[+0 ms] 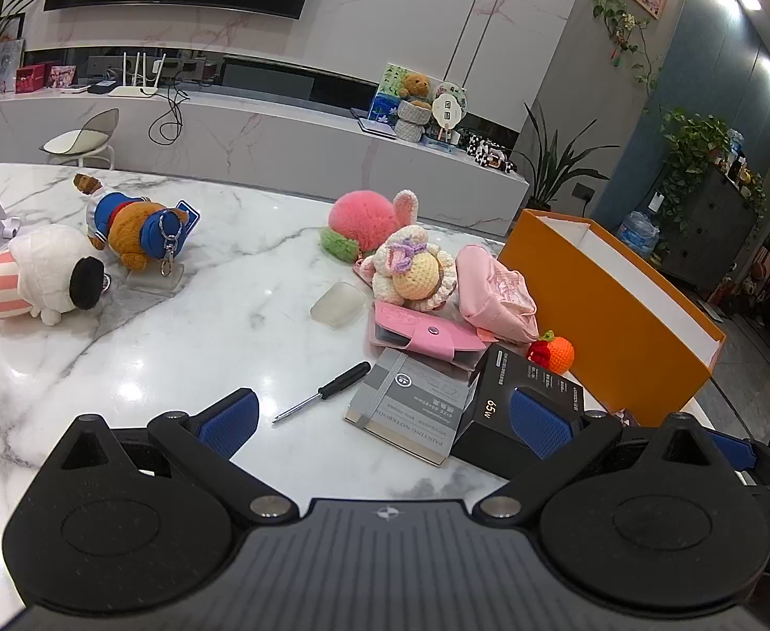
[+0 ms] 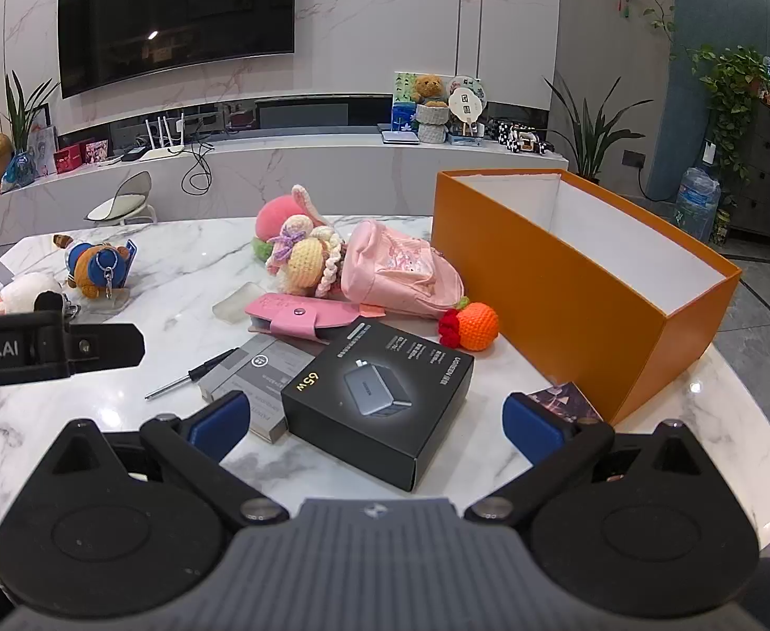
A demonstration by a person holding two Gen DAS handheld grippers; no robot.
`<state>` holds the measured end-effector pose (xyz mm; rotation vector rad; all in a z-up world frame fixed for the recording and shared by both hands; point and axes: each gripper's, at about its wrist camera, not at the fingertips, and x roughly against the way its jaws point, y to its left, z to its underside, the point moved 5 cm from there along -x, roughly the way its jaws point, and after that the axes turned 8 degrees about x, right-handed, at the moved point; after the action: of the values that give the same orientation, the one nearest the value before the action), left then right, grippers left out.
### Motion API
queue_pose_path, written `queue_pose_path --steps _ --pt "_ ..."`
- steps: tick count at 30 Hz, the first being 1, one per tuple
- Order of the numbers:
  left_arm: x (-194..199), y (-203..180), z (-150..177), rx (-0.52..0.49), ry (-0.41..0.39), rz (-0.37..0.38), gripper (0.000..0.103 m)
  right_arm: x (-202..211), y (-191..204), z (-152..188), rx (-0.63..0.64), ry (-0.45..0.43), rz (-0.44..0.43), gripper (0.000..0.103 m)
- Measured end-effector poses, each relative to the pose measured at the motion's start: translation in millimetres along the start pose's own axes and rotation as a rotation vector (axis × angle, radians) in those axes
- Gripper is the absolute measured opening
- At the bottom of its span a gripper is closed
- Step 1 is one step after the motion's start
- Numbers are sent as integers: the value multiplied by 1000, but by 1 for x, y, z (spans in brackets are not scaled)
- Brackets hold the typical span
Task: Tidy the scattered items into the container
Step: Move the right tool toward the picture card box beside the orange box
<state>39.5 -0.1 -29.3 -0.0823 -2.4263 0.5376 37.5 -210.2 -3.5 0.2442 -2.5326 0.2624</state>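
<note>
Both the right gripper (image 2: pixel 377 418) and left gripper (image 1: pixel 385 415) hover with jaws apart, holding nothing; the charger box (image 2: pixel 379 394), notebook (image 1: pixel 411 410) and plush toys beyond lie on the surface; the orange box (image 2: pixel 568 284) looks unfilled.

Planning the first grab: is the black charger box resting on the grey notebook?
Touching: the right wrist view shows the black charger box overlapping the grey notebook.

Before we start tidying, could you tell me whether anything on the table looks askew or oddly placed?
Yes: the black charger box sits tilted, propped on the corner of the grey notebook rather than flat on the marble table. Nothing looks spilled or damaged; the orange container stands upright.
</note>
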Motion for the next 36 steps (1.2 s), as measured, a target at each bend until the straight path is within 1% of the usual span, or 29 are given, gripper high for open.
queue_pose_path --steps 11,13,14,15,16,19,25,30,33,36 --pt "0 0 0 -1 0 -2 103 0 0 0 0 0 0 103" --pt "1 -2 0 -22 -11 -17 103 0 0 0 3 -2 -1 103" --pt "3 -5 1 -62 -23 -35 103 0 -2 0 6 -3 1 103" --pt "3 -8 2 -90 -27 -42 103 -1 -4 0 8 -2 6 103" --pt "3 -14 4 -138 -30 -47 103 -1 -7 1 7 -1 14 103" --pt "0 -18 8 -191 -5 -38 103 -3 -21 2 -15 7 42 103" --pt "-13 -13 8 -220 50 -32 103 -8 -49 5 -65 26 92 103" --pt "-31 -6 2 -255 71 -50 103 -12 -71 9 -88 36 135 103" --pt "-45 -5 1 -286 95 -40 103 -15 -85 13 -109 51 159 103" --pt "-58 -11 -3 -345 110 -23 103 -18 -93 14 -107 58 168 103"
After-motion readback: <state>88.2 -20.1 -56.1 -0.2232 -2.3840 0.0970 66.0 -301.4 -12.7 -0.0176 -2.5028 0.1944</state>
